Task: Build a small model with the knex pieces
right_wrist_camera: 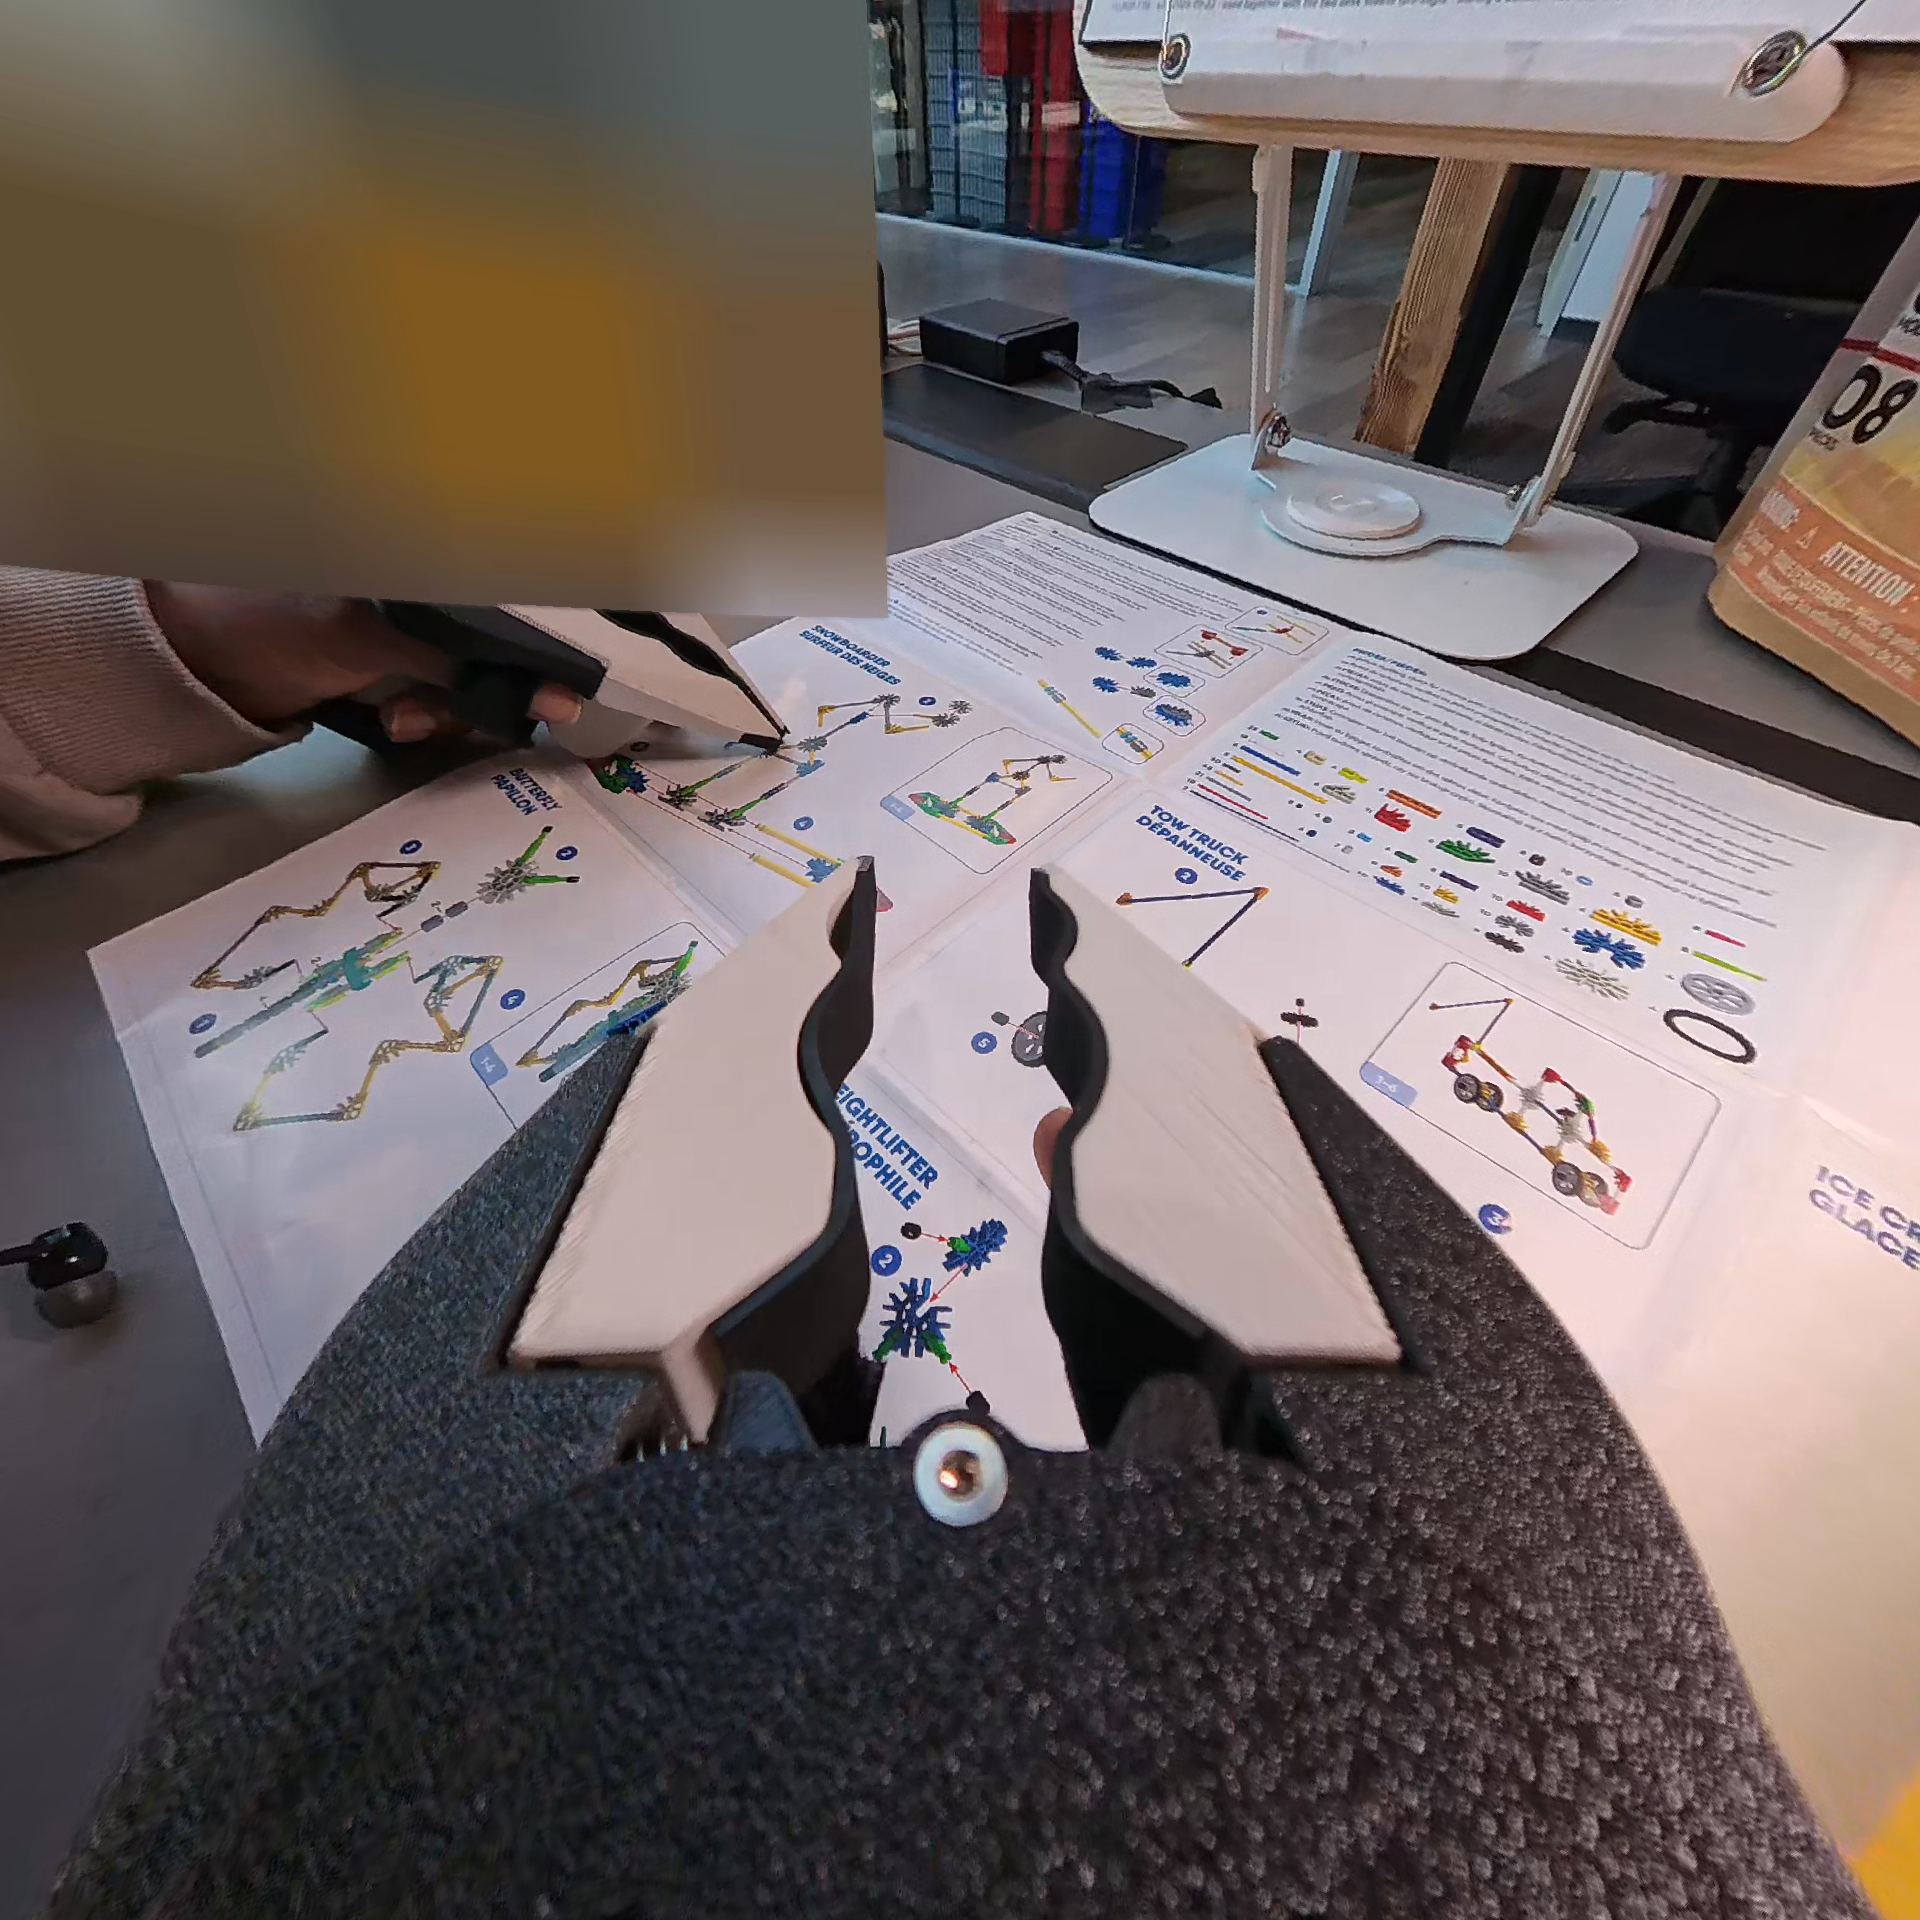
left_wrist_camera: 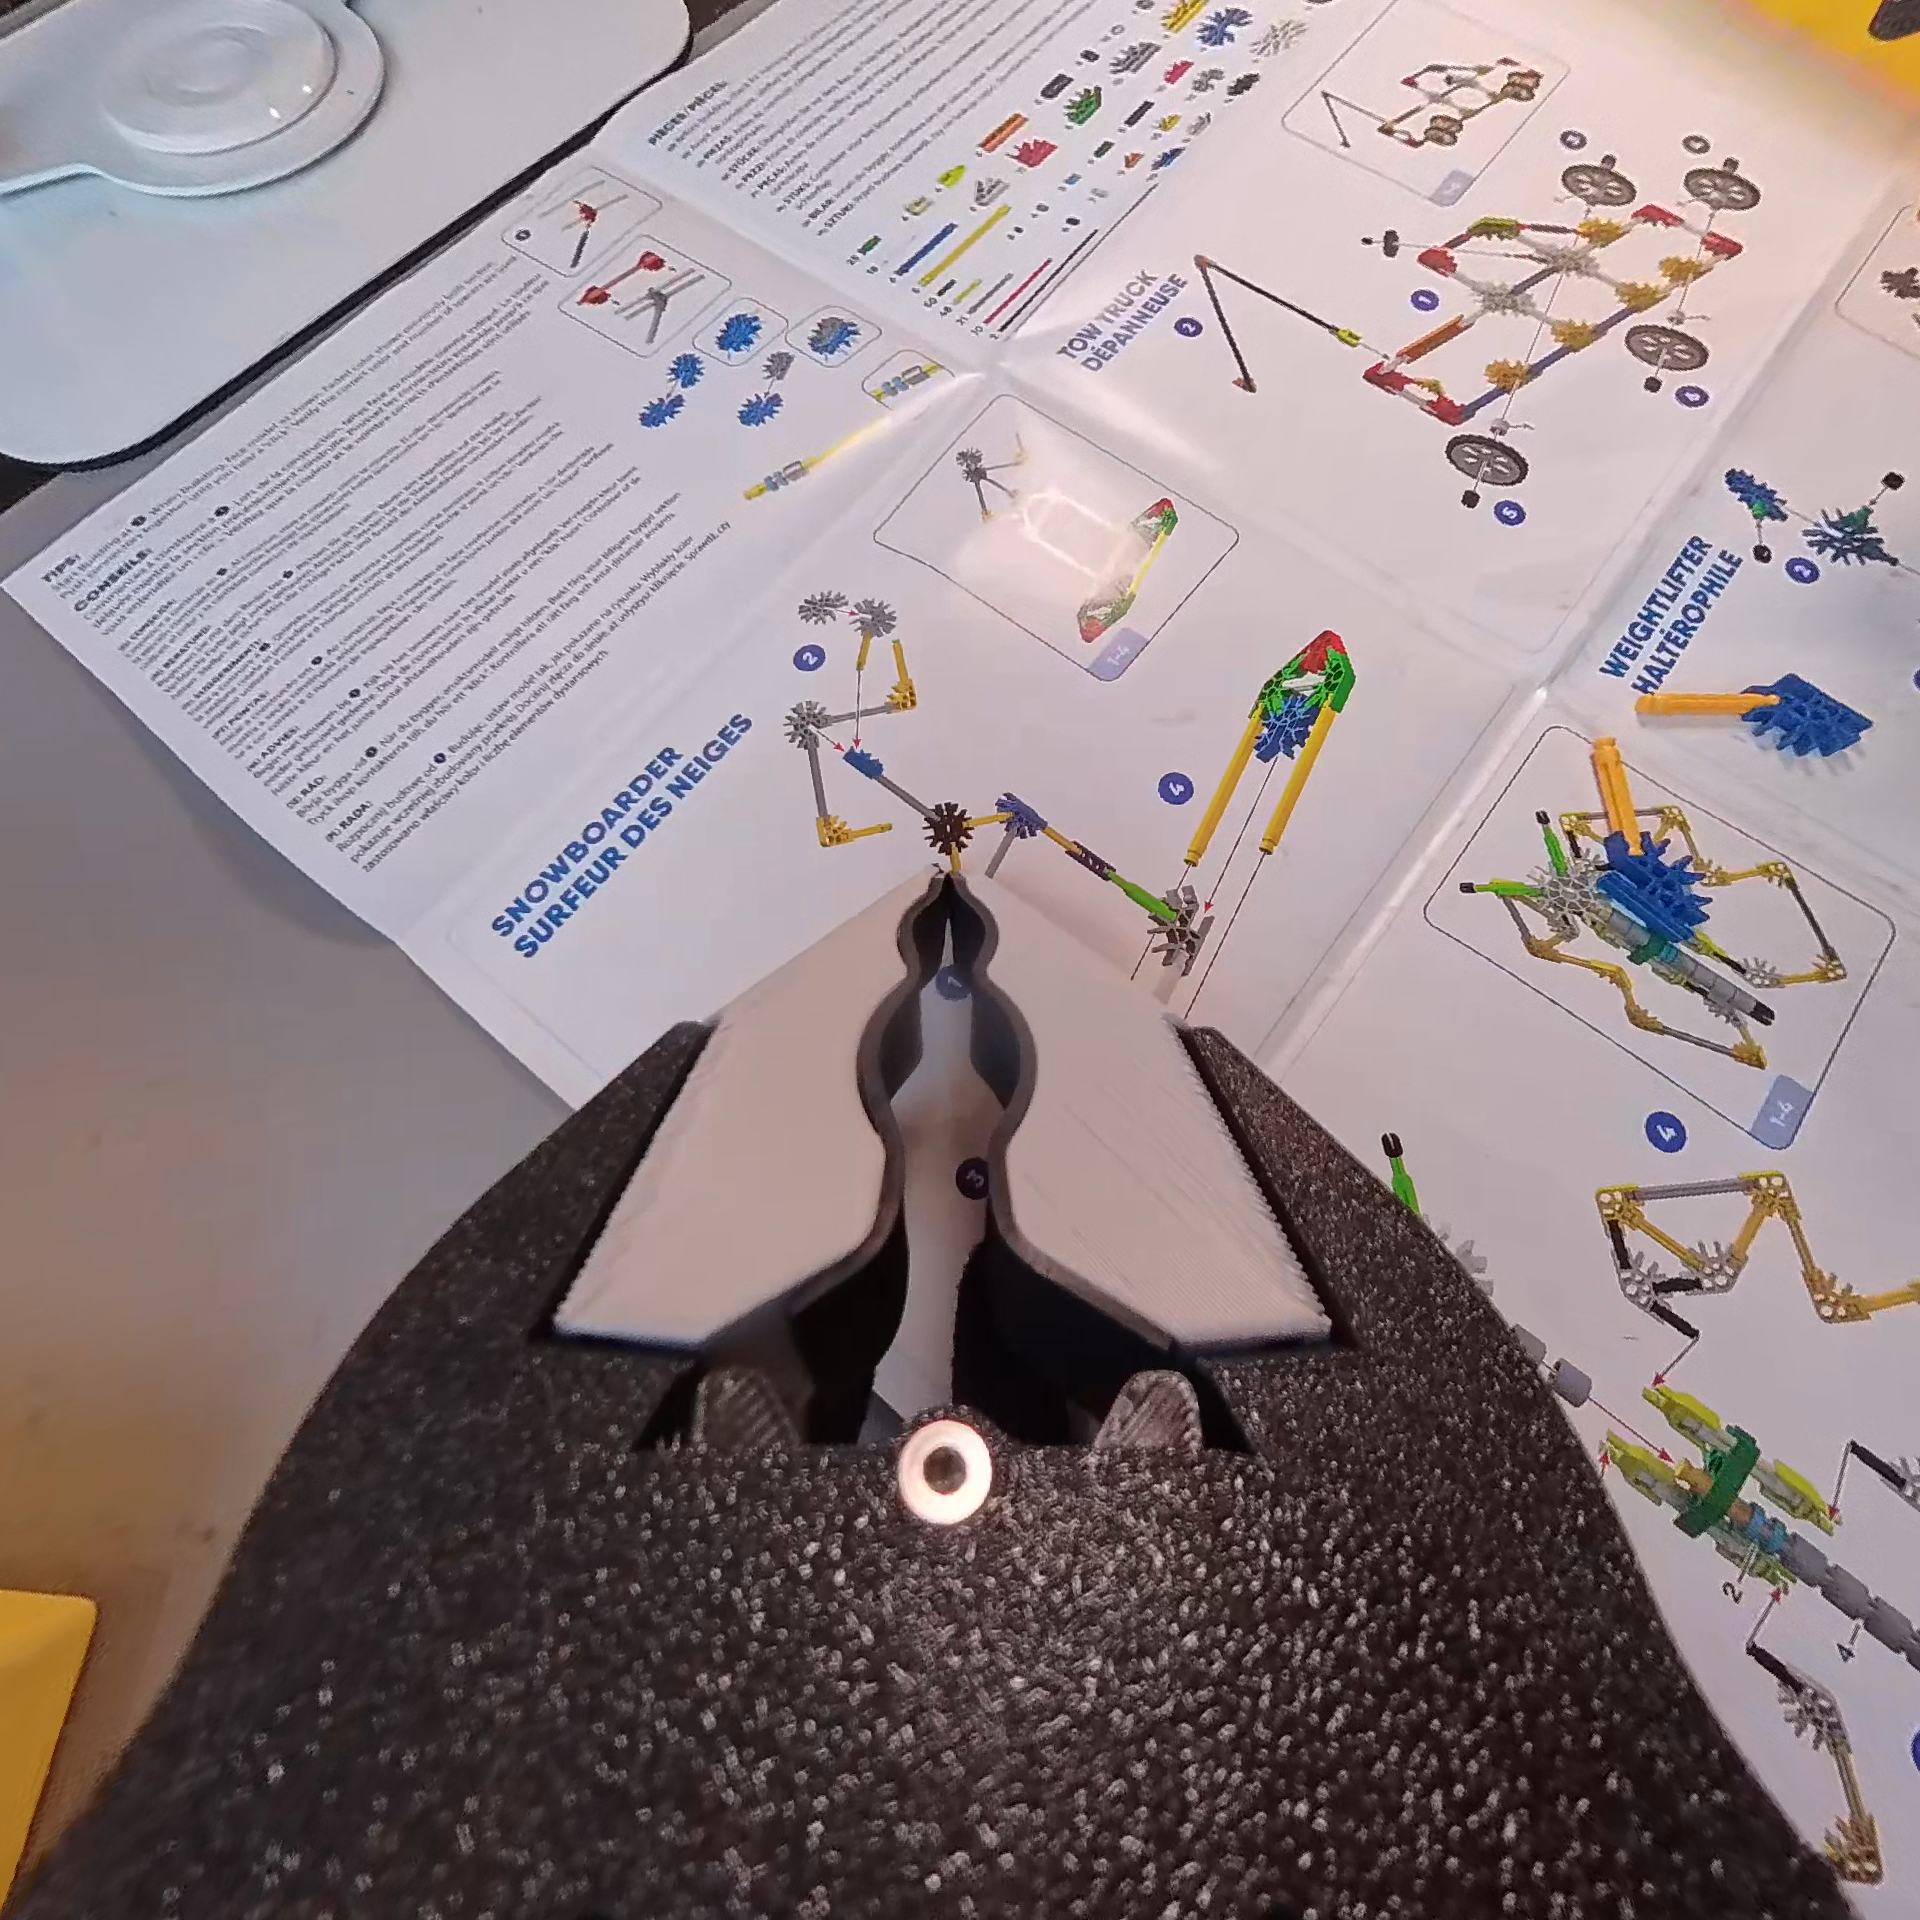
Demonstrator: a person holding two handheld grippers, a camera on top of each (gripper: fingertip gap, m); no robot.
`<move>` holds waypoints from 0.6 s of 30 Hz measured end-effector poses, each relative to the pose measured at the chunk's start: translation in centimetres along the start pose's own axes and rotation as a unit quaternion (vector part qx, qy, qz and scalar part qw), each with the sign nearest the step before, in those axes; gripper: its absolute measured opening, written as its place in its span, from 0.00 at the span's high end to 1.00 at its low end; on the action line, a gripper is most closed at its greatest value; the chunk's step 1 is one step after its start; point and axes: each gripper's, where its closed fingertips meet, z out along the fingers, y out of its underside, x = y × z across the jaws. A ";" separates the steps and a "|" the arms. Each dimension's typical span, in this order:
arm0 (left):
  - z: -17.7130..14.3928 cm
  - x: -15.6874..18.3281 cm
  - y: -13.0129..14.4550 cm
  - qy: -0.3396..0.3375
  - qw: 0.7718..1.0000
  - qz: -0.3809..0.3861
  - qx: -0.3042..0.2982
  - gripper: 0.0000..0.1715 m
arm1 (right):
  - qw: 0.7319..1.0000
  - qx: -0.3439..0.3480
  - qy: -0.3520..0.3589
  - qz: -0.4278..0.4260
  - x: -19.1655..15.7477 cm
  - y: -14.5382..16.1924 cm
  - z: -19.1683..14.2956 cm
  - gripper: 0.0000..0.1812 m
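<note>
Left wrist view: the left gripper [left_wrist_camera: 948, 883] is pitched steeply down over a large unfolded instruction sheet [left_wrist_camera: 1299, 644], its white jaws pressed together at the tips, with only the wavy dark liners leaving gaps farther back; nothing is held between them. The closed tips sit at, or just above, a printed diagram of a stick-and-connector figure; whether they touch the paper cannot be told. The sheet lies flat on a grey worktop [left_wrist_camera: 187, 1143]. At upper left a white stand base [left_wrist_camera: 208, 94] with a clear round dome rests on a pale mat [left_wrist_camera: 416, 229]. A yellow object [left_wrist_camera: 42, 1662] shows at the lower left edge. Right wrist view: the right gripper [right_wrist_camera: 951, 883] hovers lower and flatter over the same sheet [right_wrist_camera: 1455, 831], its jaws parted with a clear gap and nothing between them; a fingertip [right_wrist_camera: 1051, 1138] shows through that gap. Only this view shows the left gripper [right_wrist_camera: 764, 740] from outside, held by a hand [right_wrist_camera: 343, 675] in a pale knit sleeve [right_wrist_camera: 73, 707], its tips pointed down at the sheet. Also seen only here are the white stand's uprights [right_wrist_camera: 1278, 301], a brown cardboard box [right_wrist_camera: 1829, 561] at far right, a small black and metal part [right_wrist_camera: 68, 1262] on the worktop at left, and a black power adapter [right_wrist_camera: 997, 332] beyond.
</note>
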 end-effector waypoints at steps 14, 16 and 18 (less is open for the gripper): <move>0.2 -0.2 0.1 -0.008 1.000 0.000 -0.006 1.00 | 1.000 -0.010 -0.006 0.014 0.1 0.3 0.3 0.84; 0.1 -0.2 0.1 -0.009 1.000 0.002 -0.005 1.00 | 1.000 -0.015 -0.007 0.014 0.1 0.4 0.4 0.85; 0.1 -0.1 0.2 -0.011 1.000 0.007 -0.005 1.00 | 1.000 -0.016 -0.007 0.013 0.1 0.4 0.4 0.85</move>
